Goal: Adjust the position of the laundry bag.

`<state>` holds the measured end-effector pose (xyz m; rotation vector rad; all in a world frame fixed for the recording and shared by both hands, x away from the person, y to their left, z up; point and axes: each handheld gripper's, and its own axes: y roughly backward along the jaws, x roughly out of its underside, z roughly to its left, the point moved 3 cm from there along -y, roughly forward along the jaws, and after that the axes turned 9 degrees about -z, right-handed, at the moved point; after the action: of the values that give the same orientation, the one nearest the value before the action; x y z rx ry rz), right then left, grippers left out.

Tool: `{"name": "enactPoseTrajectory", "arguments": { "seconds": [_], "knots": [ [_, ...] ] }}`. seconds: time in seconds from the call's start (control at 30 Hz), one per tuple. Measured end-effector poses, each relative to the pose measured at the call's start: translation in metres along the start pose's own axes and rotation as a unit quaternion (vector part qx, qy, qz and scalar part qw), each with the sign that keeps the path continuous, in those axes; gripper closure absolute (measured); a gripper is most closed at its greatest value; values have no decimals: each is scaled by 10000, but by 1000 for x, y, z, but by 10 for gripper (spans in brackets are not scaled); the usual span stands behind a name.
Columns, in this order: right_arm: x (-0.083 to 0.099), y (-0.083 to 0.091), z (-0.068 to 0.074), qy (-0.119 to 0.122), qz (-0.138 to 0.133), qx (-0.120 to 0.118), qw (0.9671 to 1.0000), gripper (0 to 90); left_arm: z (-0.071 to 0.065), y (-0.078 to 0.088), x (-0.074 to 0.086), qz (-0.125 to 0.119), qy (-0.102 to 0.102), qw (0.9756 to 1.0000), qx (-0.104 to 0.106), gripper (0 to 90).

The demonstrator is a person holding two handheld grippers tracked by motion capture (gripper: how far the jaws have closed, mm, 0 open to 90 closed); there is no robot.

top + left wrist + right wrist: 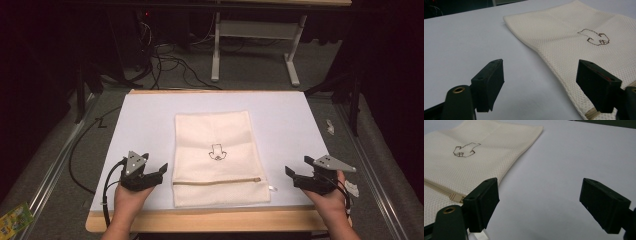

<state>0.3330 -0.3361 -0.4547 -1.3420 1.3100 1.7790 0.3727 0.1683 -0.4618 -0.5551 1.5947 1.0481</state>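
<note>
A cream mesh zip bag (pixel 216 156) lies flat in the middle of the white table sheet (pixel 145 120), with a small brown embroidered figure (pixel 217 151) and a tan zipper (pixel 217 181) across its near end. My left gripper (pixel 159 170) rests open on the sheet just left of the bag's near corner; the bag (pixel 579 37) lies ahead and to the right of its jaws. My right gripper (pixel 292 175) stands open at the right of the bag, a short gap away. The bag (pixel 474 162) and its zipper (pixel 441 190) appear to the left of its jaws.
The table has a wooden front edge (pixel 210 220). A small white zipper pull (pixel 272 189) sticks out at the bag's right near corner. Beyond the table stand a white table frame (pixel 255 45) and loose cables (pixel 170 60) on the floor.
</note>
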Motion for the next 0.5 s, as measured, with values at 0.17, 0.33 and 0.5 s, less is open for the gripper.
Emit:
{"name": "enactPoseTrajectory", "arguments": {
  "seconds": [0.17,0.33,0.5],
  "knots": [
    [-13,-14,6,-22,2,-118,9999,195,-1,-2,3,34,12,10000,63,250],
    [-36,-45,11,19,55,-129,9999,282,-6,-5,7,66,-5,9999,112,272],
    [-29,-75,19,-234,152,-379,9989,306,-11,-5,5,-44,125,9997,188,271]
  ]
}}
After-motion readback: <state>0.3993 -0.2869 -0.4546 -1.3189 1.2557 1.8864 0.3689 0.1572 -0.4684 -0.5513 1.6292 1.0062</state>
